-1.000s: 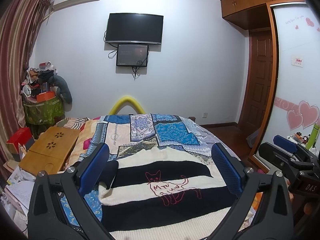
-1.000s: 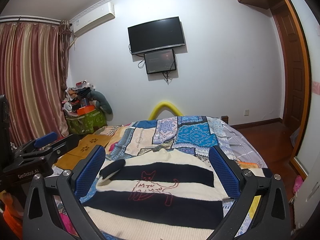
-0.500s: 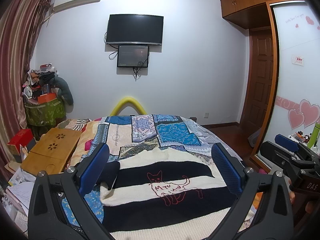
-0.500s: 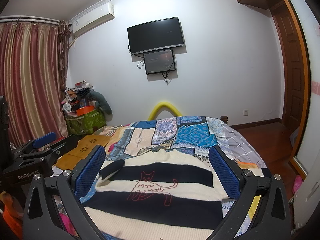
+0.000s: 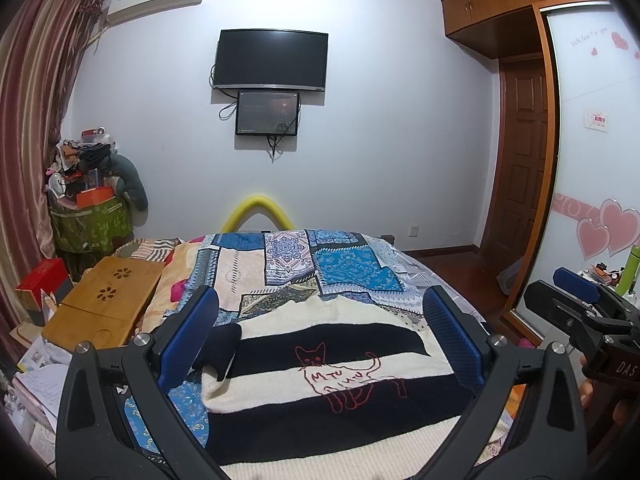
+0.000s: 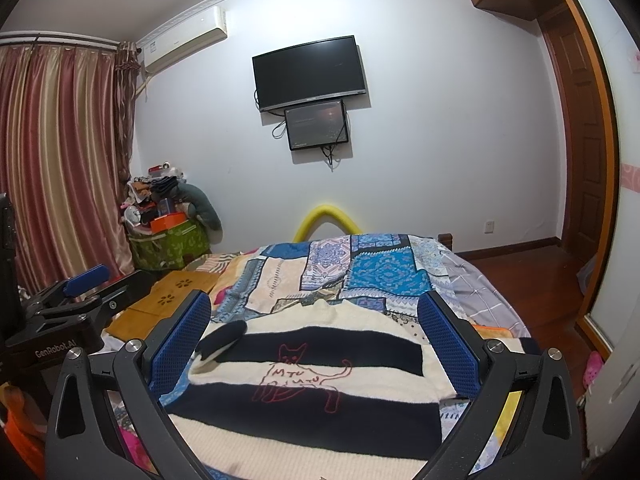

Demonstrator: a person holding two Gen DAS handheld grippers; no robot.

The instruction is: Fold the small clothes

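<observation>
Knitwear lying spread flat: one cream-and-black striped knitted sweater with a red cat outline [image 5: 320,376], resting on the patchwork blue bedspread [image 5: 344,276], nearer the camera than the yellow foam arch [image 5: 258,212] behind that bedspread. Likely handling soft, floppy, fairly light, non-slippery; probably best pinching at a hem corner or the black cuff [image 5: 222,344] folded over its left edge. Counting one sweater, two grippers. Left gripper [image 5: 320,336] and right gripper [image 6: 314,334] both hovering above the sweater, gaping wide, holding nothing.

My left gripper [image 5: 320,336] drifts slightly toward 12 o'clock; sweater [image 5: 320,364] sits marginally lower in its view.
</observation>
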